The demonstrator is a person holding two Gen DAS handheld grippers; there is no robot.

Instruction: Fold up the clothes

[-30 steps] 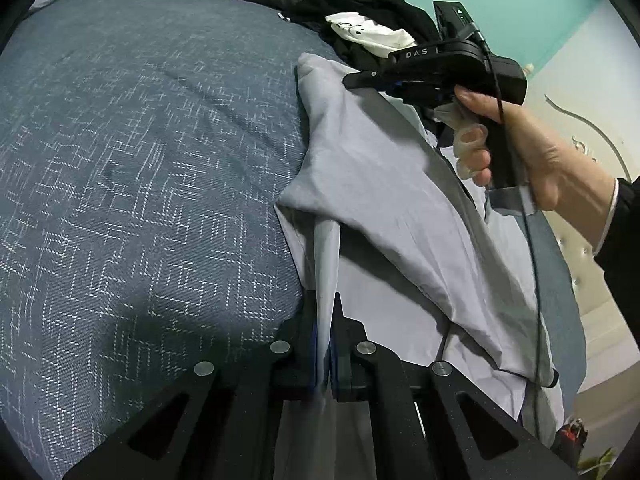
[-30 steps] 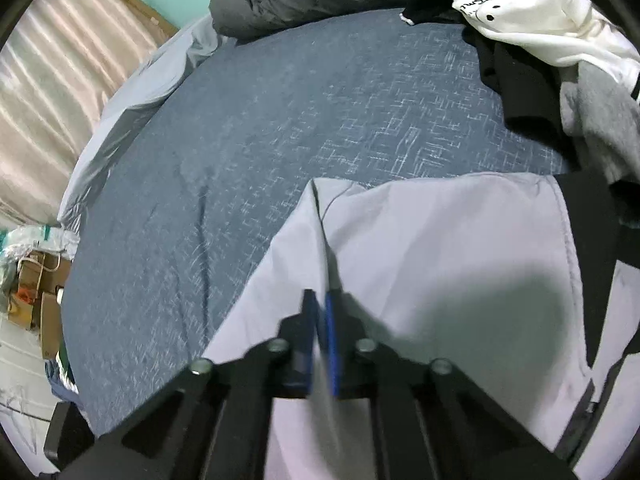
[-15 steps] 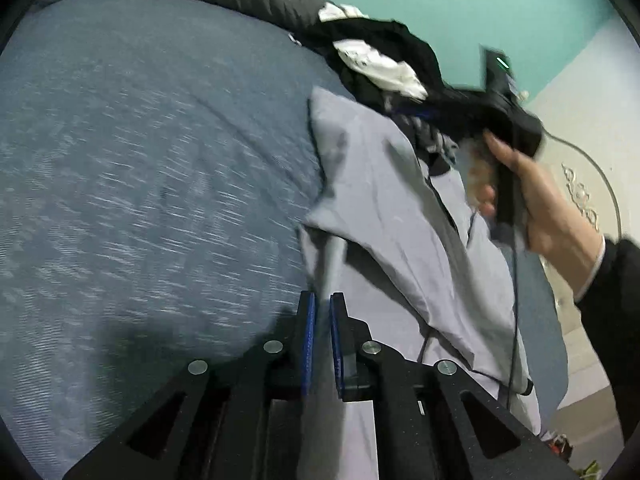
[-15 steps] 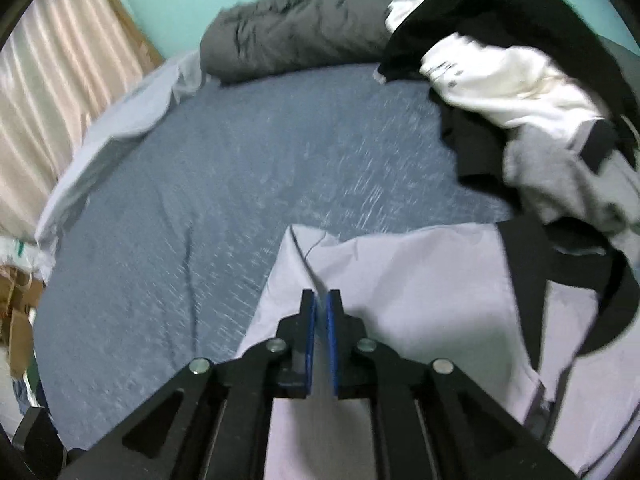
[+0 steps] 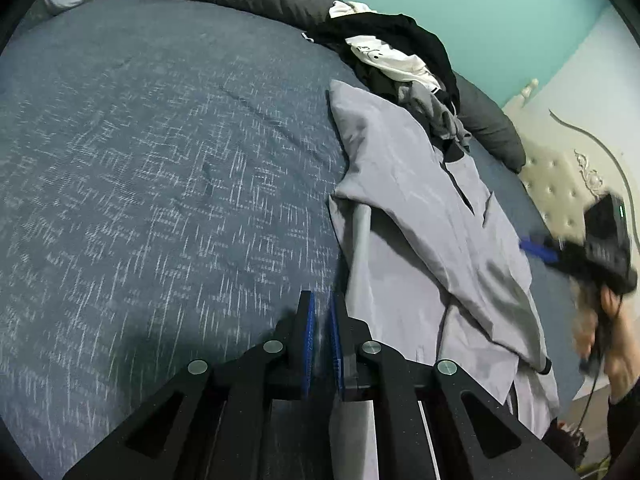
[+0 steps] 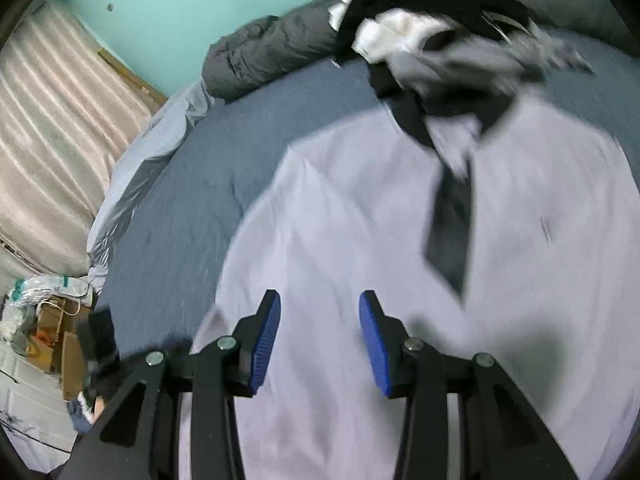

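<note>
1. Left claw (image 5: pixel 321 340) is pinched down to a thin slit. I can't make out any cloth between the pads. A rolled edge of the grey shirt (image 5: pixel 420 208) runs right alongside its right-hand finger, so call it nearly closed and probably empty.
2. Right claw (image 6: pixel 320 340) has its jaws opening, with nothing between them. It hovers over the broad pale panel of the shirt, and that view is pretty smeared.
3. The shirt lies on the bed (image 5: pixel 160 160), along the side nearer the headboard. One side is flapped over the body, and the dark collar end points at the pile of clothes (image 5: pixel 392 52) and looks to be touching it.
4. My guess on handling: thin woven stuff with a bit of sheen, very light and totally floppy. It'll drape and sag from wherever you pinch it. It'll likely slide easily on itself but drag a little on the textured bedspread.
5. Nothing fragile here. The real risk is grabbing two layers at once, or the folded flap slipping open when lifted.
6. Where I'd grab: hems, seams or corners, since the doubled fabric gives the pads something to bite. The rolled edge by the left claw and the far shoulder corner both look good. Avoid the middle of the panel, which would just bunch up.
</note>
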